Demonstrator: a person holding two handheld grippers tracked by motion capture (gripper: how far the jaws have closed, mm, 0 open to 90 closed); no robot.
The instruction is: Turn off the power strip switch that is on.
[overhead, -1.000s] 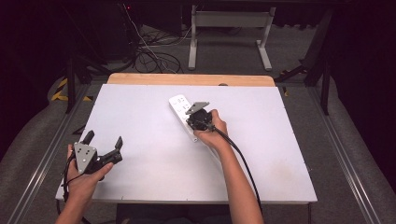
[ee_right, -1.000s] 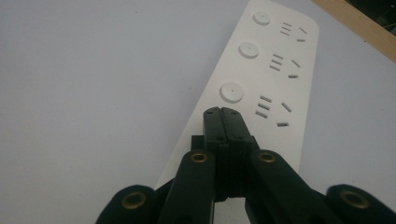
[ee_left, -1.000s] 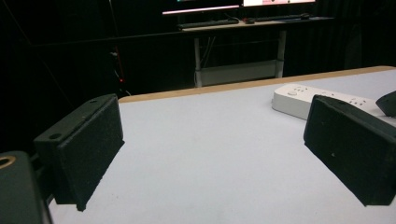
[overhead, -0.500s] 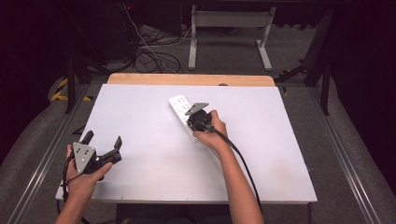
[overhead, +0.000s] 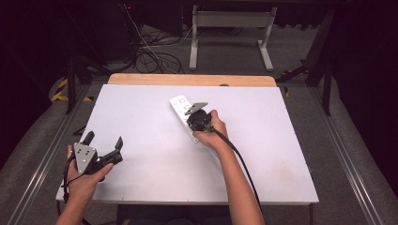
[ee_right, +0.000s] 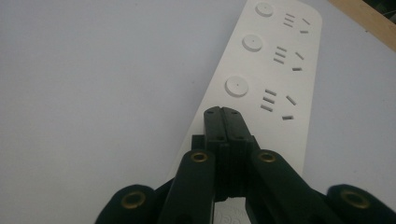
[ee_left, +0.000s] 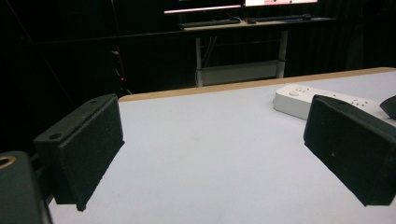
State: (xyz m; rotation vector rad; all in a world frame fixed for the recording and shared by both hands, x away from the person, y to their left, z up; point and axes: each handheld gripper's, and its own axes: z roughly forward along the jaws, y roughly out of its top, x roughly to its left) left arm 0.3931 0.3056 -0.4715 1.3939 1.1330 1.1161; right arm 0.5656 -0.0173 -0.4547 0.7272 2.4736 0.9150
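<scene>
Over on my left, my left gripper (overhead: 104, 147) hangs just above the near-left corner of the flat white rectangular table (overhead: 141, 187), jaws spread wide with nothing between them. Through the left gripper view both black pads frame bare tabletop, and the power strip (ee_left: 322, 100) lies well off toward the far right.

Moving to the middle: there it is, the long white plastic power strip with round buttons and slotted sockets (overhead: 184, 112), lying flat on the table a little behind centre. Its long axis runs diagonally, far end pointing away and to the left, near end coming toward me and to the right under my right hand (overhead: 211, 133).

My right gripper (ee_right: 222, 112) sits right over that near part, jaws pressed together with nothing in them, tips aimed down at the strip face just short of the nearest round button (ee_right: 236, 87). Whether the tips actually touch the plastic, I can't quite tell from here.

My read: this looks like a button press in the making. The closing of the jaws and the approach are done; the push on a button is left, and none of the three looks pressed in to me.
</scene>
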